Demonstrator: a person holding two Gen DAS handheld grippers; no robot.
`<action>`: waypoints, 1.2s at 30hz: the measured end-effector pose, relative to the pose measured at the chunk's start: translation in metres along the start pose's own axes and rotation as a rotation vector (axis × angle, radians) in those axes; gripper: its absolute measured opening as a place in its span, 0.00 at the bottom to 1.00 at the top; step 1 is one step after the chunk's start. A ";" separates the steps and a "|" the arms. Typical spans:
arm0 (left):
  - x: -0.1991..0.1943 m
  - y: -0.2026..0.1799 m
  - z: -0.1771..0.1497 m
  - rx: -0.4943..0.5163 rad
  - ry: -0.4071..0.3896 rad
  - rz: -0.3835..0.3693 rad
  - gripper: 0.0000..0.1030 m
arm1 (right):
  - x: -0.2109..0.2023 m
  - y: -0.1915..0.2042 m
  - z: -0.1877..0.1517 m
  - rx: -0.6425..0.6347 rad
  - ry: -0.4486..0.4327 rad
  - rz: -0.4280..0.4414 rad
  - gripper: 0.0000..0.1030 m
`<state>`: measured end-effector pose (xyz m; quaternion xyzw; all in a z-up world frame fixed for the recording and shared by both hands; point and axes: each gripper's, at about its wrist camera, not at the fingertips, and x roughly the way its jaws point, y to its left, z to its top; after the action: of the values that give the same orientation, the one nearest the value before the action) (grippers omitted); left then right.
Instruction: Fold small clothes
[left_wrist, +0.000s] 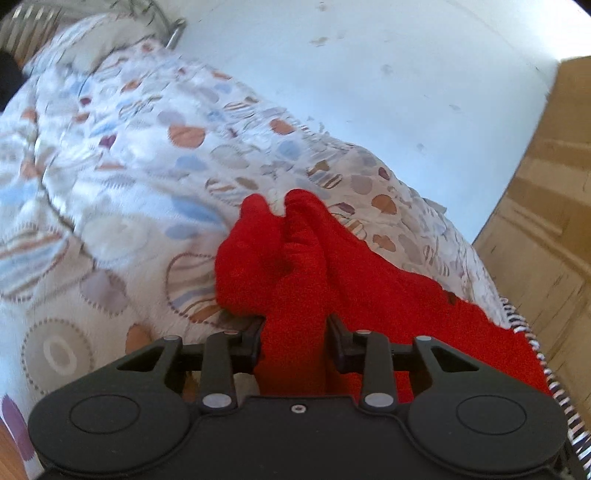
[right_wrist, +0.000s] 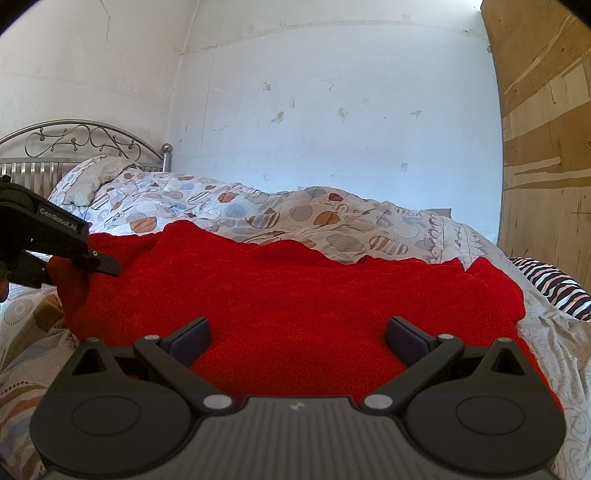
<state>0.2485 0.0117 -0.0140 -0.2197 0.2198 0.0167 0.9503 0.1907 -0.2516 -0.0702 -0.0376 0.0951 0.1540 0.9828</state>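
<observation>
the fold had barely begun: the red garment (right_wrist: 295, 295) lay mostly spread flat on the bed (right_wrist: 546, 354), in front of the patterned duvet (right_wrist: 258, 210), with only its left edge gathered up. the left gripper (left_wrist: 295, 332) had its jaws clamped on that bunched edge, lifting it into soft ridges. the right gripper (right_wrist: 298, 332) hovered over the near middle of the garment, jaws wide apart and holding nothing. the cloth looked like thick, fuzzy knit, heavy enough to slump. the duvet was thin, crumpled cotton printed with round patches. a striped fabric (right_wrist: 554, 284) showed just past the garment's right edge
</observation>
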 end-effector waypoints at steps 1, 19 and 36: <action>0.000 -0.003 0.000 0.011 -0.004 0.000 0.34 | 0.000 0.000 0.000 0.000 0.000 0.000 1.00; 0.019 0.042 0.014 -0.124 0.035 0.048 0.75 | -0.001 0.001 0.000 0.000 -0.001 -0.001 1.00; 0.036 0.033 0.038 -0.091 0.042 -0.053 0.27 | 0.000 -0.002 0.006 0.018 0.028 0.004 1.00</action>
<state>0.2926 0.0553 -0.0126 -0.2688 0.2328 -0.0033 0.9346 0.1926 -0.2530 -0.0643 -0.0306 0.1101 0.1547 0.9813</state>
